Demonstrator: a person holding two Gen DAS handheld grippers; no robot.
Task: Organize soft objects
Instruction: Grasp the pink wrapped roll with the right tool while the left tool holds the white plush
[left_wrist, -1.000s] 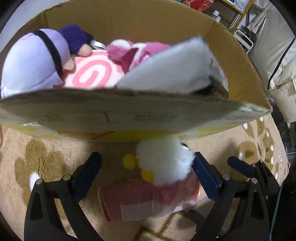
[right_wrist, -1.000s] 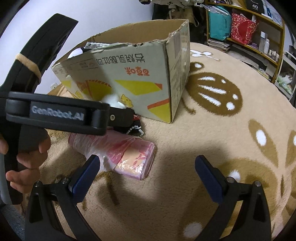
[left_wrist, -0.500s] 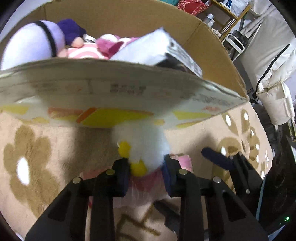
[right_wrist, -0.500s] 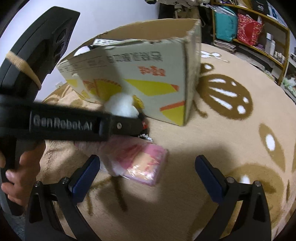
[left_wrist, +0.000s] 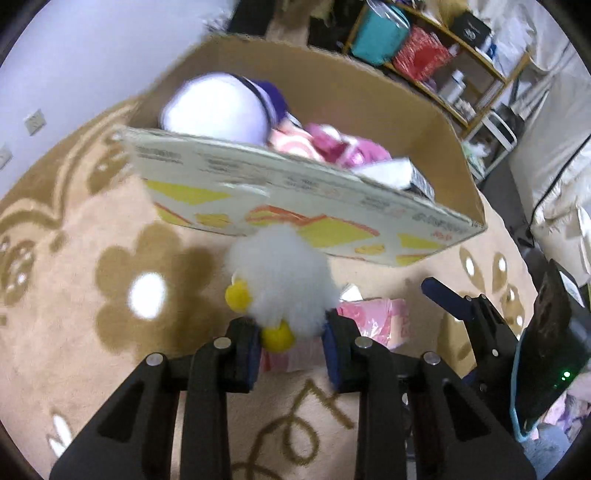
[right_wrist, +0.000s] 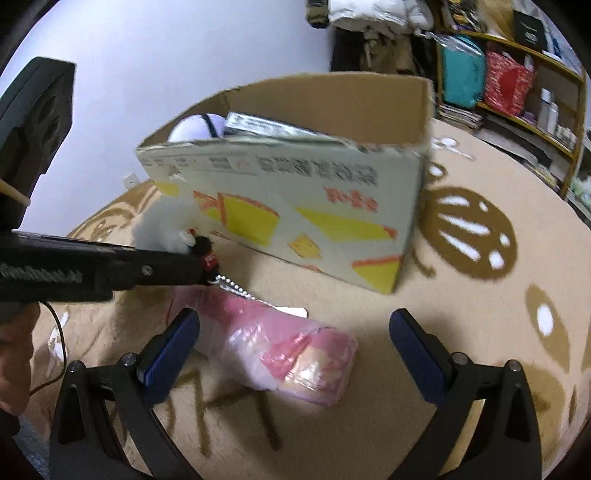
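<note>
Left gripper (left_wrist: 291, 341) jaws clamped on white fluffy toy (left_wrist: 282, 280), held off the rug just before the cardboard box (left_wrist: 424, 122) at 12 o'clock. Right gripper (right_wrist: 293, 349) jaws wide open above pink packet (right_wrist: 295, 354).

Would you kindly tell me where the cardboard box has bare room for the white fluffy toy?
The cardboard box looks bare along its right inner wall. Its left is crowded by the lavender plush and pink plush.
</note>
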